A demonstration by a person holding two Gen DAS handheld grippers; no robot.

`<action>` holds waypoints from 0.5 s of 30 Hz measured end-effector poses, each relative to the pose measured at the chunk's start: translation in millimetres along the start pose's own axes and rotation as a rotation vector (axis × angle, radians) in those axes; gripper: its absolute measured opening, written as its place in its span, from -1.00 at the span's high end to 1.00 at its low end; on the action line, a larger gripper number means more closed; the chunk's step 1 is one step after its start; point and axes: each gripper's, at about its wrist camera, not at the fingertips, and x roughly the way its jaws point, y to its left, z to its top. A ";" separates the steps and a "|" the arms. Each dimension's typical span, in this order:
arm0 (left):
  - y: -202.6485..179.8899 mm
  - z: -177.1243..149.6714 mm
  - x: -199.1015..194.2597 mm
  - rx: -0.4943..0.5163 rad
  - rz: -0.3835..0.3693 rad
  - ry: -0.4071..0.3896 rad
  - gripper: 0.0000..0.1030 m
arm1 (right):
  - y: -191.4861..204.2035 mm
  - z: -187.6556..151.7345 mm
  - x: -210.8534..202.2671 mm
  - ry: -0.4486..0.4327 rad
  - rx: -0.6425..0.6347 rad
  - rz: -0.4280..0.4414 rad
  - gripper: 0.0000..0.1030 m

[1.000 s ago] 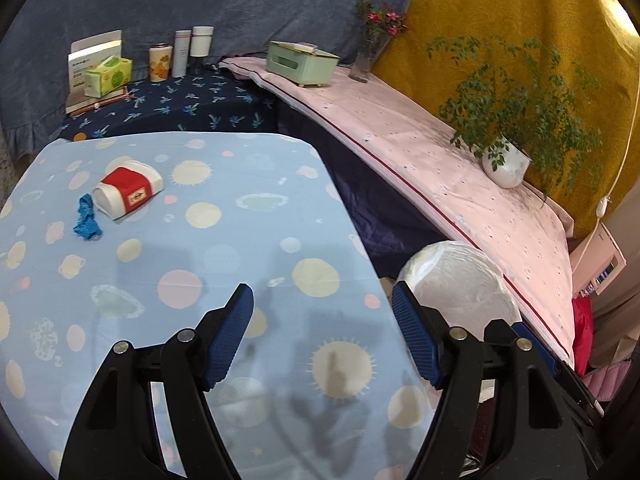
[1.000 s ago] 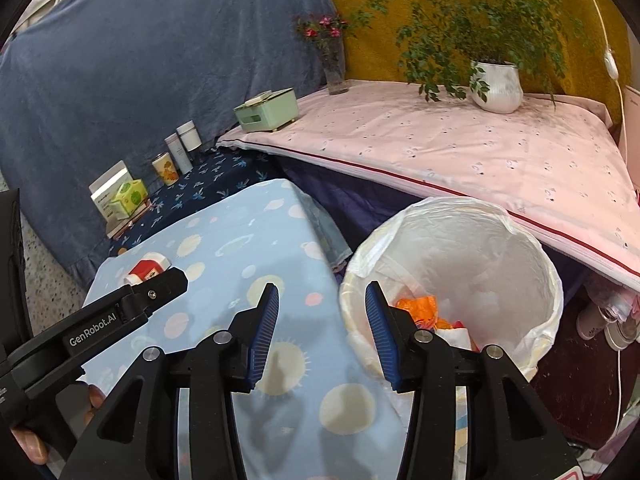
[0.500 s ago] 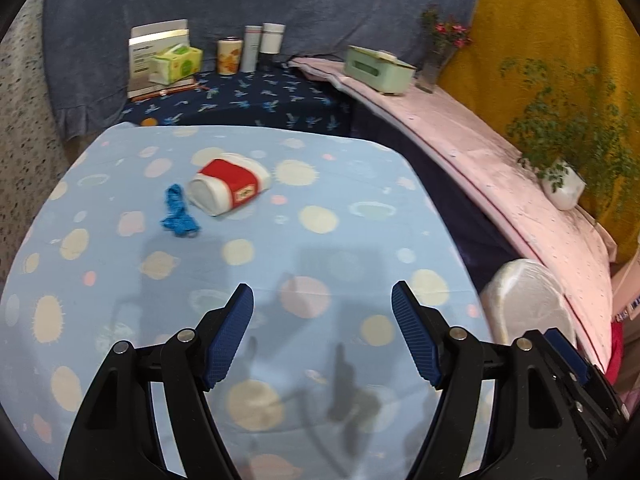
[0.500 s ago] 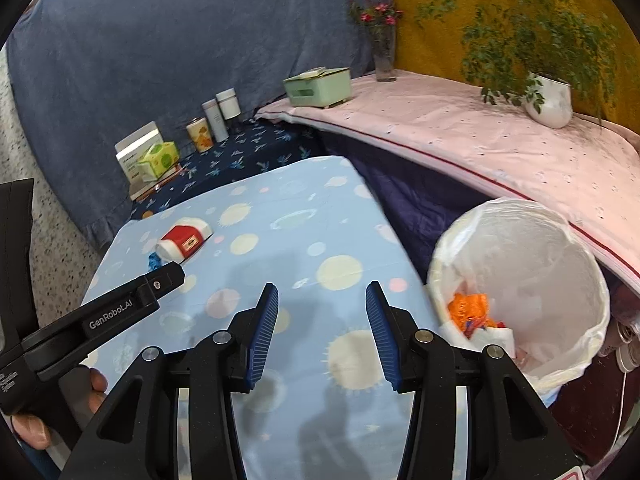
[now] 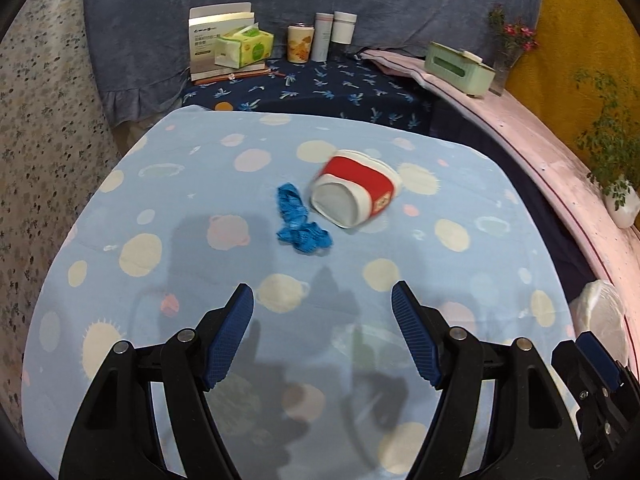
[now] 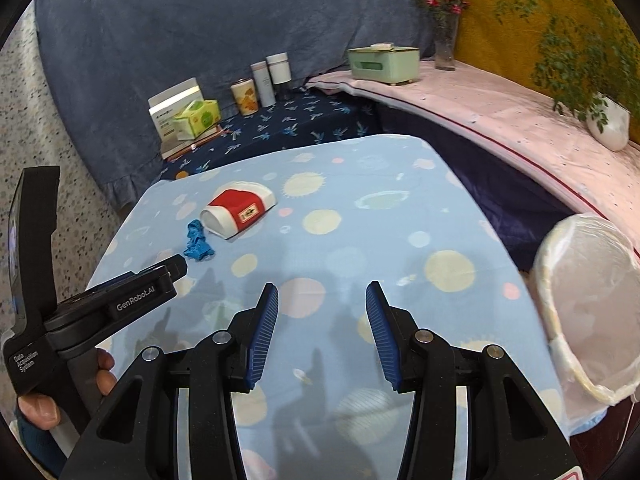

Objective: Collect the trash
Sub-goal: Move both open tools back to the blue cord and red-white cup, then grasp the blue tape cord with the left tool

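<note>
A squashed red and white paper cup lies on its side on the blue spotted tablecloth. Beside it, on its left, lies a crumpled blue scrap. My left gripper hangs open and empty a little short of both, with the scrap straight ahead. In the right wrist view the left gripper's body reaches in from the left toward the scrap. My right gripper is open and empty over the bare cloth. A bin lined with a white bag stands off the table's right edge.
On a dark blue shelf behind the table stand a tissue pack, a box, a printed can and two bottles. On the pink ledge to the right are a green box, a flower vase and a potted plant.
Both grippers swung left, away from the bin and toward the cup and the blue scrap, which now lie nearer and more central. Neither pair of jaws changed its width.
</note>
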 end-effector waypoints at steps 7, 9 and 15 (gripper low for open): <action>18.4 18.0 34.8 -0.022 -0.034 0.042 -0.32 | 24.4 7.6 36.0 0.036 -0.010 0.034 0.12; 23.4 23.7 47.1 -0.042 -0.052 0.061 -0.31 | 30.5 10.9 46.5 0.044 -0.012 0.041 0.12; 33.2 33.9 73.5 -0.069 -0.085 0.098 -0.12 | 48.1 21.9 72.6 0.057 -0.034 0.059 0.12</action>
